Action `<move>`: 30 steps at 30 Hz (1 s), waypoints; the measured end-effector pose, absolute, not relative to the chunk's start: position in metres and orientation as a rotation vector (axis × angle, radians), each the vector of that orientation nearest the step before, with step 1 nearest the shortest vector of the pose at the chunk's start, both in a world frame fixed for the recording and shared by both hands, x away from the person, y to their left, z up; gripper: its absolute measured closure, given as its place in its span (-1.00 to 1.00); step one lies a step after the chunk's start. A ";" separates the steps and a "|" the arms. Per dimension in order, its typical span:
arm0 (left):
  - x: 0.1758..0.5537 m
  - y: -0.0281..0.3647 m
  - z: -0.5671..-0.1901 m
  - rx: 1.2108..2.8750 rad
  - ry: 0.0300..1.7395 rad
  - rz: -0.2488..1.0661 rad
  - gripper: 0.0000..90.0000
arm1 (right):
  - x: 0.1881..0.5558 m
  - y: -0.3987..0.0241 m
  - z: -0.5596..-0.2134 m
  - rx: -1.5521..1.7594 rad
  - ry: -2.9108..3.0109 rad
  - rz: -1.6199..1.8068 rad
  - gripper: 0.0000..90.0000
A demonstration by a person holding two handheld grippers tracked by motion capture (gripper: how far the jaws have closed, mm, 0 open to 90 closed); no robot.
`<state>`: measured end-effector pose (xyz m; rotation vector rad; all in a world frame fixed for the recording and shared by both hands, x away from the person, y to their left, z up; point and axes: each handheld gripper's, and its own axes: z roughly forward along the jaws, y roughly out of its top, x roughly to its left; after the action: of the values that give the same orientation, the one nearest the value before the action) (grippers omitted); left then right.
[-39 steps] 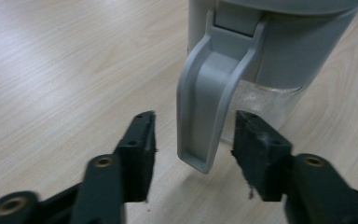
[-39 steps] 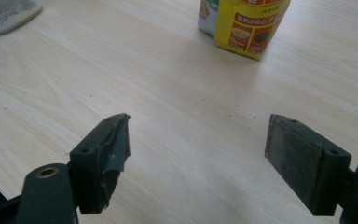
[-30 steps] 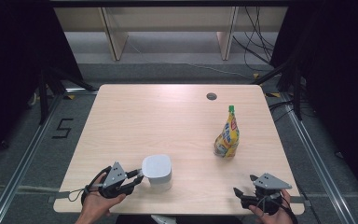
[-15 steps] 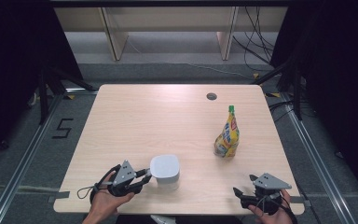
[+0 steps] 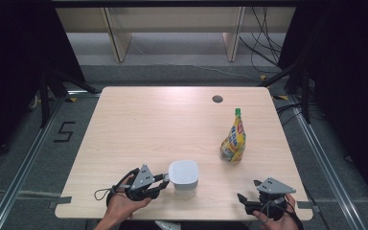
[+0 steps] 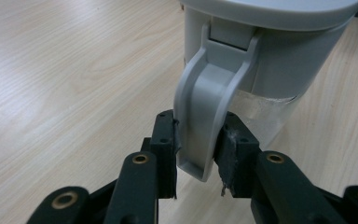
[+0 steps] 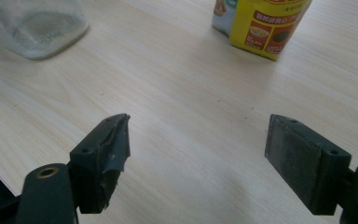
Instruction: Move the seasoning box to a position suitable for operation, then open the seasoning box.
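The left gripper (image 6: 196,154) clamps the upright pitcher's handle (image 6: 209,107), left of the pitcher (image 5: 183,178); the right gripper (image 7: 198,158), jaws wide and empty, is farther off.

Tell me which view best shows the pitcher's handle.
The left gripper view: the grey handle stands close up, clamped between the left tool pads. The high view shows the pitcher from above, handle hidden. The right gripper view catches its clear base.
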<state>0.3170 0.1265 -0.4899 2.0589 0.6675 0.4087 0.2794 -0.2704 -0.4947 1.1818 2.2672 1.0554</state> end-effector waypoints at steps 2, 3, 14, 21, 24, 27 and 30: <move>0.317 0.123 -0.491 2.047 0.661 0.400 0.54 | 0.279 -0.270 -0.495 1.184 2.276 1.038 -0.49; 0.317 0.122 -0.490 2.062 0.656 0.396 0.54 | 0.279 -0.270 -0.495 1.181 2.259 1.037 -0.49; 0.321 0.121 -0.492 2.070 0.612 0.418 0.48 | 0.279 -0.268 -0.496 1.193 2.269 1.049 -0.49; 0.320 0.130 -0.486 2.085 0.604 0.348 -0.14 | 0.282 -0.274 -0.496 1.175 2.271 1.059 -0.49; 0.319 0.138 -0.483 2.072 0.617 0.328 -0.26 | 0.282 -0.275 -0.496 1.173 2.291 1.056 -0.49; 0.318 0.144 -0.481 2.065 0.628 0.327 -0.33 | 0.281 -0.273 -0.495 1.177 2.259 1.053 -0.49; 0.317 0.146 -0.476 2.062 0.664 0.327 -0.39 | 0.280 -0.272 -0.496 1.176 2.263 1.044 -0.48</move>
<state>0.3165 0.1456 -0.4759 2.0624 0.6641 0.3268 0.2805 -0.2724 -0.4955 1.1758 2.2631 1.0445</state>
